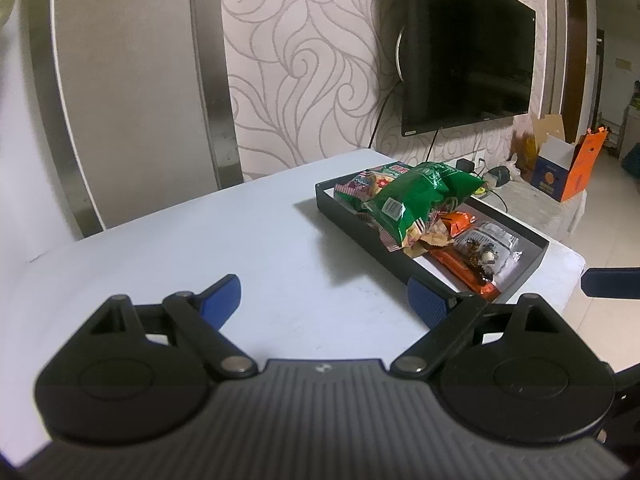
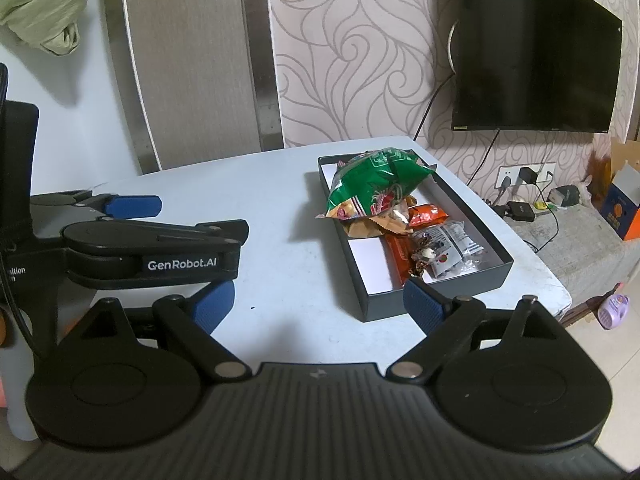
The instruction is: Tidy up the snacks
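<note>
A shallow black tray [image 2: 420, 300] with a white lining is seen on the pale surface [image 2: 280, 208], its far end hidden under a crinkled green snack bag [image 2: 372, 188]. An orange bar [image 2: 400, 256] and a clear packet [image 2: 448, 248] are partly overlapped. The left tool [image 1: 324, 300] and right tool [image 2: 318, 300] are held released, empty, above the surface.

"GenRobot.AI" in white on the side of the left hand-held gripper [image 2: 132, 206], snack packet print unreadable
</note>
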Demonstrator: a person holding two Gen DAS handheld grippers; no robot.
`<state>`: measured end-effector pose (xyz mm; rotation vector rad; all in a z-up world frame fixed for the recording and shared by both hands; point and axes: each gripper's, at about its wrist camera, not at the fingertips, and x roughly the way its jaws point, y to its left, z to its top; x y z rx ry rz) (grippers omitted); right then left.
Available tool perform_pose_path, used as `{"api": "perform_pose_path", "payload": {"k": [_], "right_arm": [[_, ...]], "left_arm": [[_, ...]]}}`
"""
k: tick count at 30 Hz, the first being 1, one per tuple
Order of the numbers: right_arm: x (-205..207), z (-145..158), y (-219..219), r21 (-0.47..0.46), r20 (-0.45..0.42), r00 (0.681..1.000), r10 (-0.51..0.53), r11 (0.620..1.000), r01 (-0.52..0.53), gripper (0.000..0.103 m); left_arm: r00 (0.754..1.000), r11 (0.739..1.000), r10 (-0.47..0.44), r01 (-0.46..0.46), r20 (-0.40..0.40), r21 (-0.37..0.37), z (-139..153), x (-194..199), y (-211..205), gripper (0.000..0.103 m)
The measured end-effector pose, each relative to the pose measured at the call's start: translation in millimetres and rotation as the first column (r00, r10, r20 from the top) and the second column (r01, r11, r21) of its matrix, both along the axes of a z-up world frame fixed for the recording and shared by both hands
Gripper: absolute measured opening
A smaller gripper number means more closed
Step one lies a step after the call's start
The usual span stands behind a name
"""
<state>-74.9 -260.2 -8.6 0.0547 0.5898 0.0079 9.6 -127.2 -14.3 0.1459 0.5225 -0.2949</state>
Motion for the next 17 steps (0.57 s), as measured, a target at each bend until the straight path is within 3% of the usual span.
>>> {"api": "perform_pose_path", "payload": {"k": [11, 17], "right_arm": [[0.3, 1.1, -0.9, -0.002, 0.003, 1.000, -0.001, 1.000, 0.001, 0.094], [0.9, 1.6, -2.9, 0.002, 0.002, 1.000, -0.004, 1.000, 0.004, 0.094]], "left_arm": [[1.000, 1.000, 0.010, -0.009, 0.021, -0.009, 1.3, 1.1, -1.6, 0.091], [1.000, 1.000, 0.008, -0.008, -0.006, -0.006, 0.5, 8.1, -0.9, 0.090]]}}
